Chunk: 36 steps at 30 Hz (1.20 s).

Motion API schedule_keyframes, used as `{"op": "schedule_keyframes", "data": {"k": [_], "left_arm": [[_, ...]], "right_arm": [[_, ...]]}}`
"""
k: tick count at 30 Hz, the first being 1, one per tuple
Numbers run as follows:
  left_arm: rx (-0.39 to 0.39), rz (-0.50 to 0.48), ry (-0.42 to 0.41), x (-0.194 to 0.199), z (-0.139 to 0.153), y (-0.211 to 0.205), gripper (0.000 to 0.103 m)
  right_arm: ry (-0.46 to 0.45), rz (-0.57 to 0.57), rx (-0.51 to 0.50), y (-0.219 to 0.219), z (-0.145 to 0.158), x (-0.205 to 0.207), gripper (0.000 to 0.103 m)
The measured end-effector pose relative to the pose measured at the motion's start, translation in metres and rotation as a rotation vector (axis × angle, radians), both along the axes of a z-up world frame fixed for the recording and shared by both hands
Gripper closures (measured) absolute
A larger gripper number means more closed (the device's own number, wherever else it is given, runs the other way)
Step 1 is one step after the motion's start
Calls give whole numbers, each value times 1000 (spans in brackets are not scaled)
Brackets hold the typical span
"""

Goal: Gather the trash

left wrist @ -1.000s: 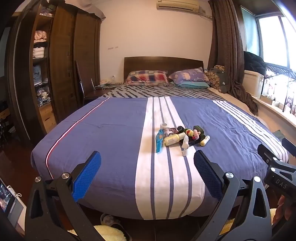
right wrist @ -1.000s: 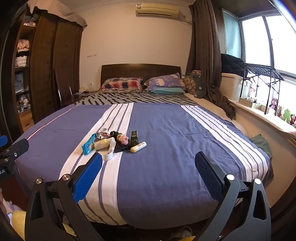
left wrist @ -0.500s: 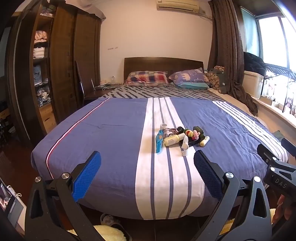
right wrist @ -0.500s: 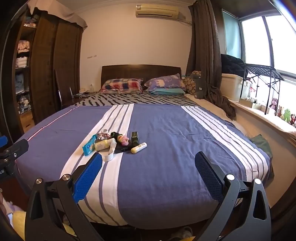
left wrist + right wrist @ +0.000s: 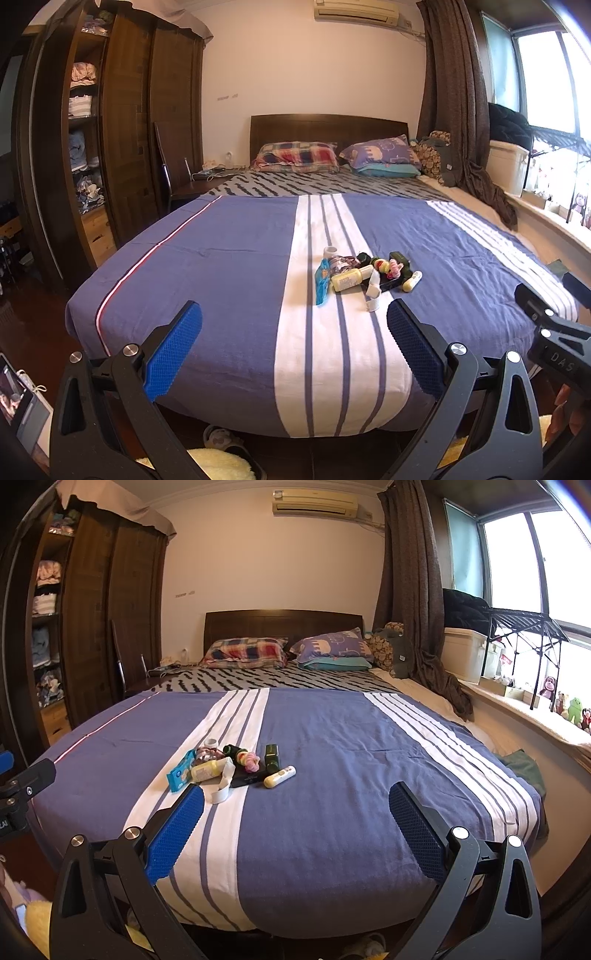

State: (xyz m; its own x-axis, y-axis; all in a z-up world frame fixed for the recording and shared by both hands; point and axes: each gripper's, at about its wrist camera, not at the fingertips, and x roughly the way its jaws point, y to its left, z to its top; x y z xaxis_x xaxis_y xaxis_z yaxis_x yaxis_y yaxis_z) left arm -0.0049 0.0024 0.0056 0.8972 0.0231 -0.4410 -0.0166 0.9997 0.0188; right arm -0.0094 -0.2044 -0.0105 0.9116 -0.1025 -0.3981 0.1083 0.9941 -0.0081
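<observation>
Both the left gripper (image 5: 293, 341) and right gripper (image 5: 295, 821) hang with jaws wide apart, empty. The trash pile (image 5: 364, 275) sits mid-frame on the bed (image 5: 229, 266). Risk: rounded bottles, apparently loosely stacked, may roll on soft bedding when nudged.

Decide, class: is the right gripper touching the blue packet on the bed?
Apart. The right wrist view shows the open right gripper short of the blue packet, bedspread between them.

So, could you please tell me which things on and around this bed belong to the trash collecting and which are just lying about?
Belongs to the job:
- blue packet
- yellow bottle
- white tube
- dark green bottle
- small yellow-white bottle

Just lying about:
- plaid pillow
- purple pillow
- slippers
- plush toys
</observation>
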Motion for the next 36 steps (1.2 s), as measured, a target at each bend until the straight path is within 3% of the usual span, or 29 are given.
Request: {"op": "schedule_keyframes", "data": {"k": [36], "left_arm": [[-18, -28, -23, -1, 2, 0, 8]], "right_arm": [[-26, 22, -15, 9, 12, 0, 3]]}}
